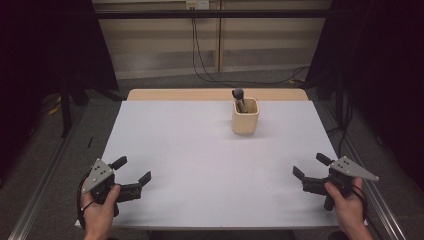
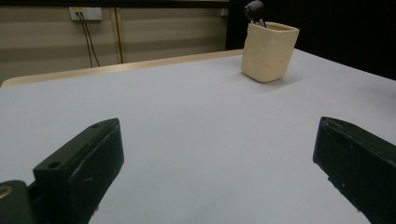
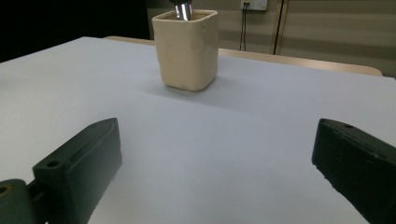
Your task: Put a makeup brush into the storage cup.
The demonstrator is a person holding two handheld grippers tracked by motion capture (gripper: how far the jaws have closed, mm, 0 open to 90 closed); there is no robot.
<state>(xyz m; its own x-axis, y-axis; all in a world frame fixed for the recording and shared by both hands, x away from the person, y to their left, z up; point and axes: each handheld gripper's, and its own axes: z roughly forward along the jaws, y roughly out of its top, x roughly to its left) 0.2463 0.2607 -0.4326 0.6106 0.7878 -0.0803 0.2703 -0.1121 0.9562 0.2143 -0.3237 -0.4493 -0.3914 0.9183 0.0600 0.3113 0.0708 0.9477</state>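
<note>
A cream square cup (image 1: 245, 116) stands upright toward the back of the white table (image 1: 200, 160), right of centre. A dark-handled tool (image 1: 238, 95) sticks up out of it. The cup (image 2: 269, 51) sits far ahead in the left gripper view, with the tool's dark head (image 2: 253, 9) above its rim. In the right gripper view the cup (image 3: 187, 49) is closer, and a metal tool shaft (image 3: 183, 9) rises from it. My left gripper (image 1: 132, 170) rests near the front left corner, open and empty. My right gripper (image 1: 310, 166) hovers near the front right edge, open and empty.
A bare wooden strip (image 1: 175, 94) runs along the table's far edge. Cables (image 1: 200, 55) hang from a wall socket (image 1: 197, 4) behind. Dark curtains (image 1: 380, 60) flank both sides, and a metal rail (image 1: 45, 185) runs along the floor at left.
</note>
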